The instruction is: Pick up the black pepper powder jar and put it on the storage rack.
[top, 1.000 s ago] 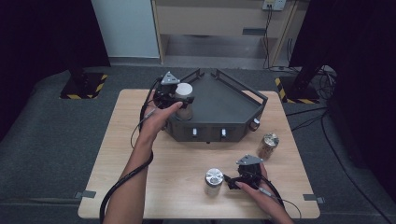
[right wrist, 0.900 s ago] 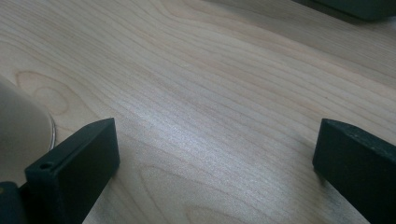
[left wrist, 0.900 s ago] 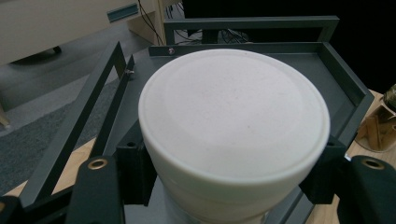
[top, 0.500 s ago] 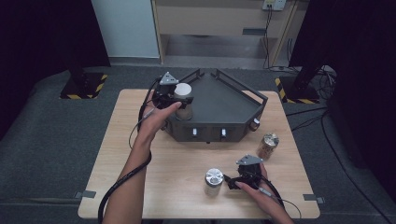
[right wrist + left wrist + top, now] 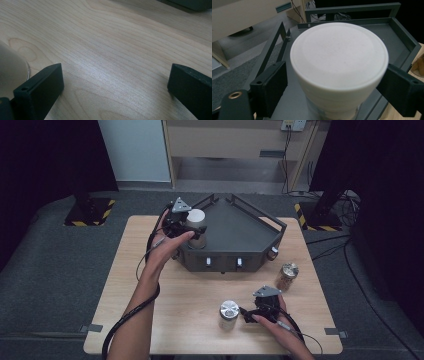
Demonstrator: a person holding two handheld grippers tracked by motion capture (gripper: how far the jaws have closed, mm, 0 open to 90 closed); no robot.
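White-lidded jar (image 5: 338, 65): stood upright in near left corner of dark tray (image 5: 245, 227), apparently just set down. Left tongs (image 5: 192, 231): jaws lately opening, flanking the lid with a gap either side, not gripping. Right tongs (image 5: 115, 85): wide, empty, rested low over table (image 5: 190, 295) beside silver-lidded jar (image 5: 229, 313), likely next. Gold-lidded jar (image 5: 287, 276): near tray's right corner.

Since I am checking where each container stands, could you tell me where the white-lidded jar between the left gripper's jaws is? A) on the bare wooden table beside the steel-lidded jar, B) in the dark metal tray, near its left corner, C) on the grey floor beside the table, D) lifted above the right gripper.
B: the white-lidded jar stands on the floor of the dark metal tray, near its left corner, between the left gripper's jaws.
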